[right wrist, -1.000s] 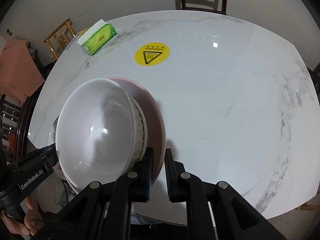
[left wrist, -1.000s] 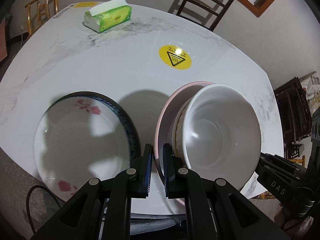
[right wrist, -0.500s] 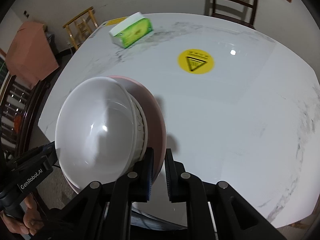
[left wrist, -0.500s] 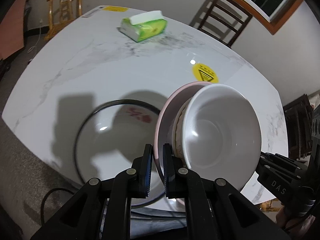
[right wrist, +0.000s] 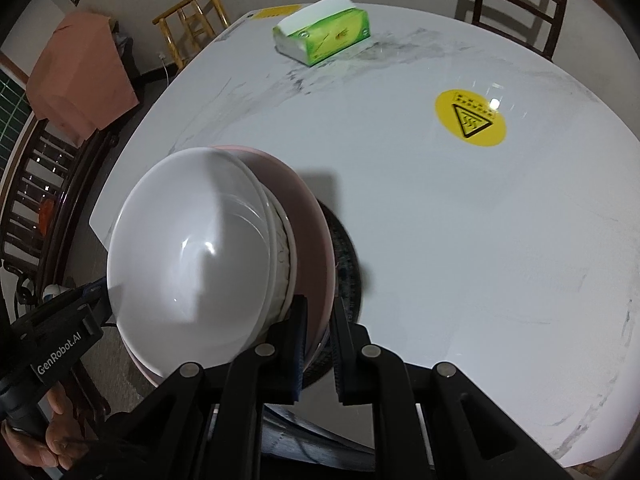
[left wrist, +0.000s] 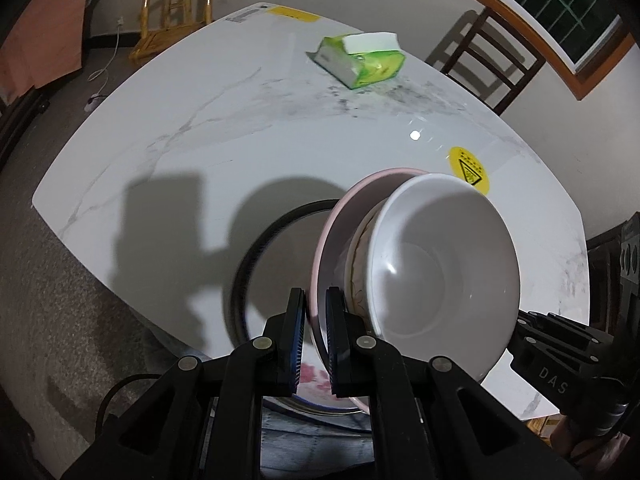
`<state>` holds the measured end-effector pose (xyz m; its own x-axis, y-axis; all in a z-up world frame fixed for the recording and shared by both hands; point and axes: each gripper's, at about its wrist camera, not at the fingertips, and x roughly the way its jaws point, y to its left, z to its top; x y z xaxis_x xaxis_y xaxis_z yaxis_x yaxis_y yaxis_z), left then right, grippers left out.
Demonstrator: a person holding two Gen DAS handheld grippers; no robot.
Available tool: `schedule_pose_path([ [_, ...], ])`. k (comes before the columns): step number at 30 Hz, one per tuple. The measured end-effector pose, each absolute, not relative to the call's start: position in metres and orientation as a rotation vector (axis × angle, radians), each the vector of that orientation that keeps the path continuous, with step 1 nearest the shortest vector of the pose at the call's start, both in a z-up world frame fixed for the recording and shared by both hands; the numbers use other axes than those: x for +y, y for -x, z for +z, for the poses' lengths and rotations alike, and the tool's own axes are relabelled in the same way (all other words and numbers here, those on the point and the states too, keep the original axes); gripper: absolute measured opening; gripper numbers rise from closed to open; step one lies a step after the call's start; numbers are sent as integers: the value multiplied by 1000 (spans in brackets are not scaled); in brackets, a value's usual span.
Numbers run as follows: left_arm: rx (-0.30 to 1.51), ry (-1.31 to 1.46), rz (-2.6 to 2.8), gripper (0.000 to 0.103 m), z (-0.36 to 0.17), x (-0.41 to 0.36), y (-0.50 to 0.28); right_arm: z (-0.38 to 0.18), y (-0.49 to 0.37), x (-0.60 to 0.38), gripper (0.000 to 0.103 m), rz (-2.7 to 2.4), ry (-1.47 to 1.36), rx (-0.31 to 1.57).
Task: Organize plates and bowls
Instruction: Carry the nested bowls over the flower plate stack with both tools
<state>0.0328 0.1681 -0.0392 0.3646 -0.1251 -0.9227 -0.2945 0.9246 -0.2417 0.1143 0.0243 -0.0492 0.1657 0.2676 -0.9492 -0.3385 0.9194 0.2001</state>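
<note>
A pink plate (left wrist: 336, 232) carries a patterned bowl (left wrist: 358, 256) with a white bowl (left wrist: 444, 264) nested in it. My left gripper (left wrist: 316, 336) is shut on the plate's rim on one side. My right gripper (right wrist: 320, 340) is shut on the pink plate's (right wrist: 308, 216) rim on the other side; the white bowl (right wrist: 188, 252) fills that view's left. The stack hangs in the air above a dark-rimmed floral plate (left wrist: 276, 264) that lies on the white marble table (left wrist: 208, 132) near its front edge. That plate also shows in the right wrist view (right wrist: 346, 264).
A green tissue pack (left wrist: 360, 60) lies at the far side of the table, also in the right wrist view (right wrist: 324, 36). A yellow warning sticker (right wrist: 470, 118) is on the tabletop. Wooden chairs (left wrist: 486, 60) stand around the table.
Both grippers have carried the stack to the left, over the dark-rimmed floral plate, which is now largely hidden beneath it. Both grips are unchanged.
</note>
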Motion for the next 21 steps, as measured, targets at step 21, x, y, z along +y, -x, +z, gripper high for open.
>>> schedule_pose_path([
  [21, 1209, 434, 115, 6, -59, 188, -30, -60, -107, 42, 14, 419, 92, 1335],
])
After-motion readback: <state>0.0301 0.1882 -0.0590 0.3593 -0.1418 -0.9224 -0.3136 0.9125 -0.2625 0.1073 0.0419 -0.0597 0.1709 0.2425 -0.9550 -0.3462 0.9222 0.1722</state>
